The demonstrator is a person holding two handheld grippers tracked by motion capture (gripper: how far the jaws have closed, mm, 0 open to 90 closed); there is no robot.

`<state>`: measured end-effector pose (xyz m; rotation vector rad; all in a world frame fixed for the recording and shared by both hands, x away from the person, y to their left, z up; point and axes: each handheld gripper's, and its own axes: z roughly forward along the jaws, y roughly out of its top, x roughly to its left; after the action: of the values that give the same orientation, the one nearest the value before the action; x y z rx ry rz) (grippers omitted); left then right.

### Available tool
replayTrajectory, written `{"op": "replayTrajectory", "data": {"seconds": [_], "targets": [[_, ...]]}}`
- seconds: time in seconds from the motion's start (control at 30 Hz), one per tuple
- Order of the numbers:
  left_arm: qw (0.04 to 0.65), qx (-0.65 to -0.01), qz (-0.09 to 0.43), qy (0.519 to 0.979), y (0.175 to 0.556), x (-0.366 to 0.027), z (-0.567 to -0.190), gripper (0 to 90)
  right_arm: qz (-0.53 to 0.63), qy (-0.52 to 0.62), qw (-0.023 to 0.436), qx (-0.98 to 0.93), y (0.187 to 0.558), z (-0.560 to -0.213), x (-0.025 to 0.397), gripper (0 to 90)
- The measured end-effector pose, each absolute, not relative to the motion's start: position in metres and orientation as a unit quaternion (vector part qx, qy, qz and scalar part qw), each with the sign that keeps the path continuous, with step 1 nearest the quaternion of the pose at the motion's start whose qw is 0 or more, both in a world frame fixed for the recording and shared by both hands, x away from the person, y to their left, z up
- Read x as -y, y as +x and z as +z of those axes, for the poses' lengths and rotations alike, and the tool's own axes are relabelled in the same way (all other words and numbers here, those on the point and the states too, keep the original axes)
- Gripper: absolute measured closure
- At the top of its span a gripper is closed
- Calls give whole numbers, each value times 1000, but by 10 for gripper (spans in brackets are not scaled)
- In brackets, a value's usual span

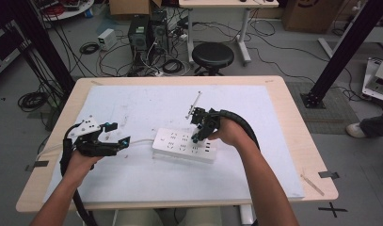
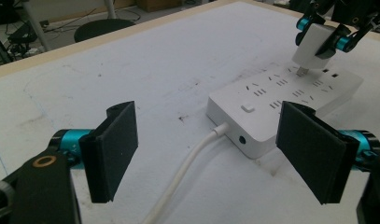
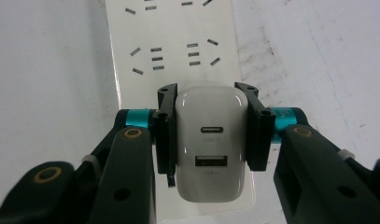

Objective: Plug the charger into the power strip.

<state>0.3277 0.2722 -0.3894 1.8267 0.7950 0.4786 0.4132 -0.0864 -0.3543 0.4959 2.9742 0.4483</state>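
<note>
— What do you see at the right gripper [image 3: 208, 135] now?

— Its two jaws are clamped on the sides of a white charger [image 3: 211, 144]; in the right gripper view I see the charger's face with two USB ports, one small and oval above, one wider below; under it lies the white power strip [image 3: 173, 51] with its rows of sockets.

— Is the charger already in the strip?

— From the left gripper view, the charger [image 2: 313, 46] stands upright over the strip [image 2: 281, 105] and its metal prongs [image 2: 301, 71] reach down to the top surface, at a socket near the far end; how deep they go I cannot tell.

— And my left gripper?

— The left gripper [image 2: 215, 154] has its jaws wide apart and holds nothing; the pads [image 2: 114, 149] stand on both sides of the white cable [image 2: 187, 172] that leaves the near end of the strip, but do not touch it; in the high view this gripper [image 1: 117, 134] is just beside the strip's left end [image 1: 163, 141].

— Where is all this on the counter?

— The strip lies near the middle of the white sheet [image 1: 132, 183] which covers the wooden counter [image 1: 302, 146]; behind the counter stands a black round stool [image 1: 212, 55] on the floor, with many cables around.
</note>
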Motion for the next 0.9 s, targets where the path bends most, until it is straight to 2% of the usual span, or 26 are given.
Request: {"op": "replayTrajectory", "data": {"seconds": [0.5,0.9], "targets": [[521,-330,195,763,331,-266,-391,209,62,117,68,-989,411,-361,59,638],[519,-337,191,762,334,-268,-394,210,62,131,43,-988,420,-361,60,640]]}}
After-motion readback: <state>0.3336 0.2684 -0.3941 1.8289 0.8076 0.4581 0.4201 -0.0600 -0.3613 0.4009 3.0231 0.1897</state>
